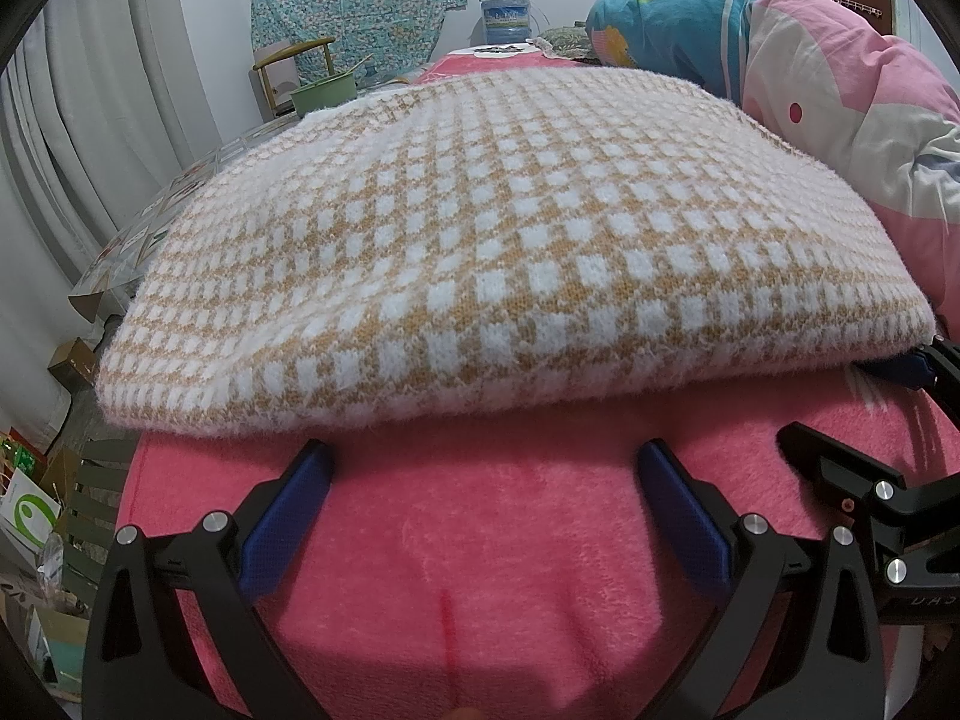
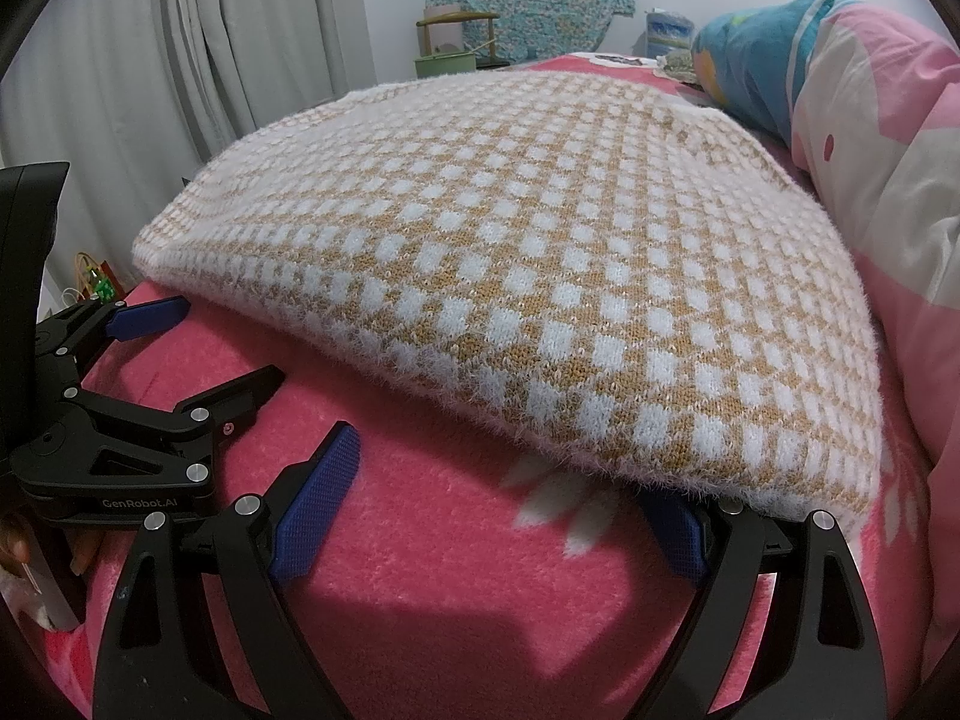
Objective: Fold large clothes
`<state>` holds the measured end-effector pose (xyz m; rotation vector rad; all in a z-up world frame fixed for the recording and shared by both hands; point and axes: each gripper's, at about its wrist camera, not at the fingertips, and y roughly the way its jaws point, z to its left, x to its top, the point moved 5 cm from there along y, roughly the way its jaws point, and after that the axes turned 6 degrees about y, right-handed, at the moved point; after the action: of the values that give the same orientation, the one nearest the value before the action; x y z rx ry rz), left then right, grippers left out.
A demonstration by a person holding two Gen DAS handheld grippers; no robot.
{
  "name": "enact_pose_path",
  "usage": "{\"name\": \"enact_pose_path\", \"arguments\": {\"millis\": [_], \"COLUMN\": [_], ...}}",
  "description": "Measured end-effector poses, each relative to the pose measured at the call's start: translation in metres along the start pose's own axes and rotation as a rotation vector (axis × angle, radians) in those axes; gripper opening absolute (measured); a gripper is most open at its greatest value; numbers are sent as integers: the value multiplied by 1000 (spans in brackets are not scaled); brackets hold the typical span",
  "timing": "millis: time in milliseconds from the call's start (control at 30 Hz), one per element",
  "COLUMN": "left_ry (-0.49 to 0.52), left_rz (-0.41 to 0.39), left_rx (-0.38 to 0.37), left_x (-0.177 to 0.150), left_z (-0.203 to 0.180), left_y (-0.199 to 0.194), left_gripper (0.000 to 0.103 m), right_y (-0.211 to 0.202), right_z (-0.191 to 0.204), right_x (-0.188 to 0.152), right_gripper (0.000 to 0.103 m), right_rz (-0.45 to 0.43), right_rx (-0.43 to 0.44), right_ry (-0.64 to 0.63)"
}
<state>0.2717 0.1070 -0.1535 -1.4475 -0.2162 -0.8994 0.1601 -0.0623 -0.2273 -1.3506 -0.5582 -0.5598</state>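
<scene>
**Inspector A:** We find the checked sweater [image 1: 510,240], tan and white, folded into a thick rectangle and lying flat on the pink blanket [image 1: 480,540] that covers the bed. Its near edge runs just ahead of both tools.

**Inspector B:** Agreed. We note the left hand-held gripper [image 1: 480,468] with its jaws set wide apart. The blue pads [image 1: 288,516] rest over bare pink blanket, short of the sweater's edge, and nothing lies between them.

**Inspector A:** And the right hand-held gripper [image 2: 498,480]?

**Inspector B:** Its jaws also stand wide. We see the left-side pad over the blanket, clear of the knit. The right-side pad sits under the sweater's overhanging near corner; whether it touches the fabric we cannot tell. The jaws clamp nothing.

**Inspector A:** In each wrist view the other tool shows at the frame's side, near the sweater's edge, jaws likewise spread.

**Inspector B:** Surroundings: a pink and teal quilt [image 1: 810,90] is bundled just beside the sweater's right side. Beyond the bed we record a grey curtain [image 2: 180,60], a floral cloth [image 1: 360,6] hung on the far wall, and a green pot [image 1: 321,96] by a chair.
</scene>
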Motion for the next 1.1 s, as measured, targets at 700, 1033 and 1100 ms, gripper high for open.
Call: {"name": "enact_pose_path", "arguments": {"millis": [700,1033,1100], "left_ry": [-1,0,0], "left_rz": [0,0,0], "left_rx": [-1,0,0], "left_x": [0,0,0], "left_z": [1,0,0], "left_y": [0,0,0], "left_gripper": [99,99,99], "right_y": [-1,-1,-1], "right_z": [-3,-3,-3], "right_x": [0,0,0], "right_gripper": [85,85,85], "right_rz": [0,0,0], "right_rx": [2,1,2], "right_ry": [2,2,2]}}
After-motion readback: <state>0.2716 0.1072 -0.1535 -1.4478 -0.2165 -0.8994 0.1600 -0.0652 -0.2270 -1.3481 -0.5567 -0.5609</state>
